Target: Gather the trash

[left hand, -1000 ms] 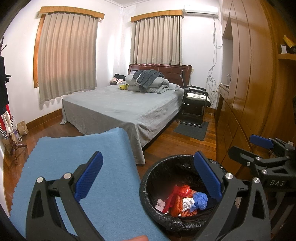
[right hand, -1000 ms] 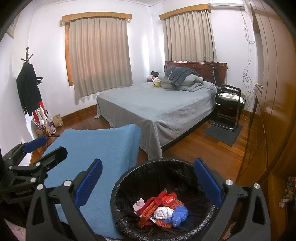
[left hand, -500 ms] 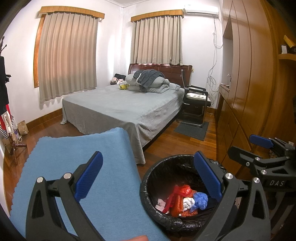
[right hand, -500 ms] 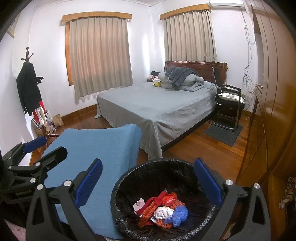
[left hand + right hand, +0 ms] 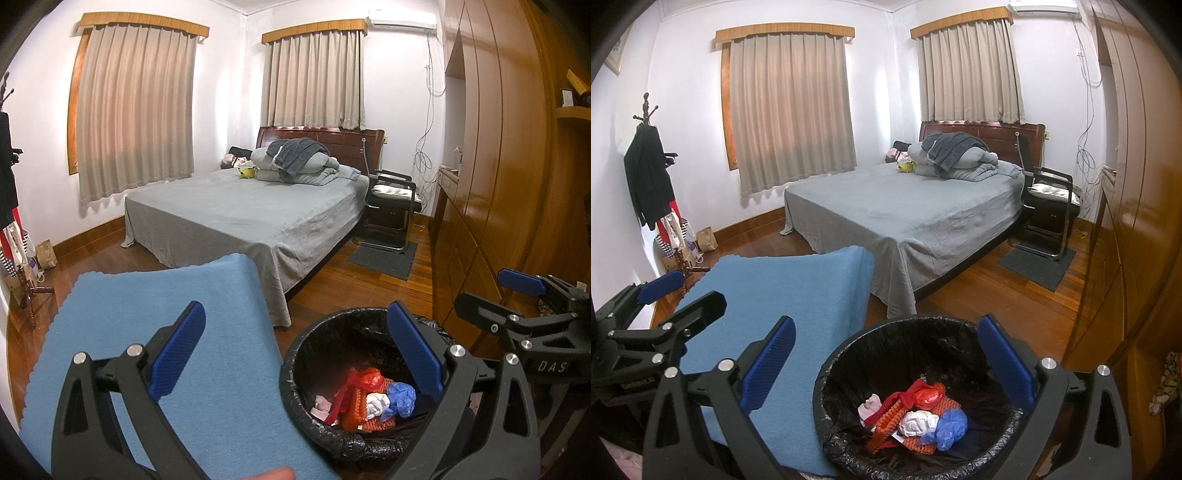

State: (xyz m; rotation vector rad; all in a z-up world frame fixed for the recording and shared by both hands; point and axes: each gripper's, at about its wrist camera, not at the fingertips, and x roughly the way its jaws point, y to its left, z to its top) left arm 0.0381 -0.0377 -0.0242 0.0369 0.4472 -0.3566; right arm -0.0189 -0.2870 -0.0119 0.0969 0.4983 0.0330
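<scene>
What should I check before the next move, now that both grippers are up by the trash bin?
1. Left gripper empty and open: ok, nothing between its blue pads.
2. Right gripper empty and open: ok.
3. Trash inside the trash bin: ok, red bag, white wad, blue wad and orange net lie at the bottom.
4. Liner seated on the rim: ok, black bag folds over the edge.
5. Blue cloth free of trash: ok where visible; near corner hidden by the grippers.
6. Floor behind the bin: cannot tell.
</scene>
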